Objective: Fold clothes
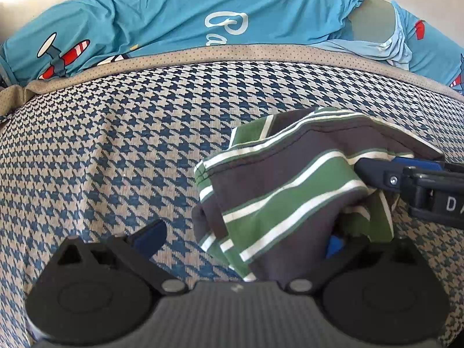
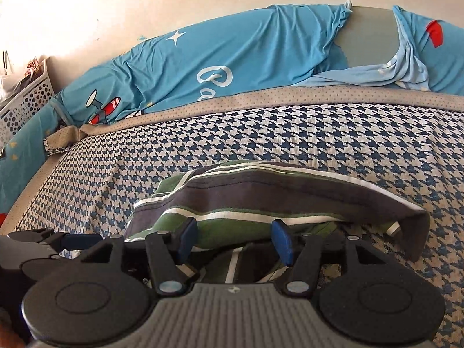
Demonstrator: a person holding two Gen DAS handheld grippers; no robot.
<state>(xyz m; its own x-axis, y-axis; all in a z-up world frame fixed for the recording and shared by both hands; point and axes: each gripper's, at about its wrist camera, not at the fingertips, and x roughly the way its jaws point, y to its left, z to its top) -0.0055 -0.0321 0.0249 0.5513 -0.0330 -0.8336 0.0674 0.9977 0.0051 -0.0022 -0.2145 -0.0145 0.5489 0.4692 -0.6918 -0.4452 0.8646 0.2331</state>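
Observation:
A striped garment (image 1: 284,191), dark grey, green and white, lies bunched on the houndstooth bed cover (image 1: 116,133). My left gripper (image 1: 243,240) is open; its left blue pad (image 1: 150,235) lies on the cover, its right pad is mostly hidden under the cloth. My right gripper (image 1: 374,171) comes in from the right at the garment's folded edge. In the right wrist view the garment (image 2: 261,203) lies right in front of my right gripper (image 2: 235,237), which is open with blue pads (image 2: 282,242) at the cloth's near edge. My left gripper (image 2: 58,240) shows at the lower left.
A blue bedsheet with plane prints (image 1: 203,14) is heaped along the wall behind the bed cover (image 2: 319,133). A white perforated basket (image 2: 26,101) stands at the far left. A beige dotted border (image 2: 261,98) edges the cover.

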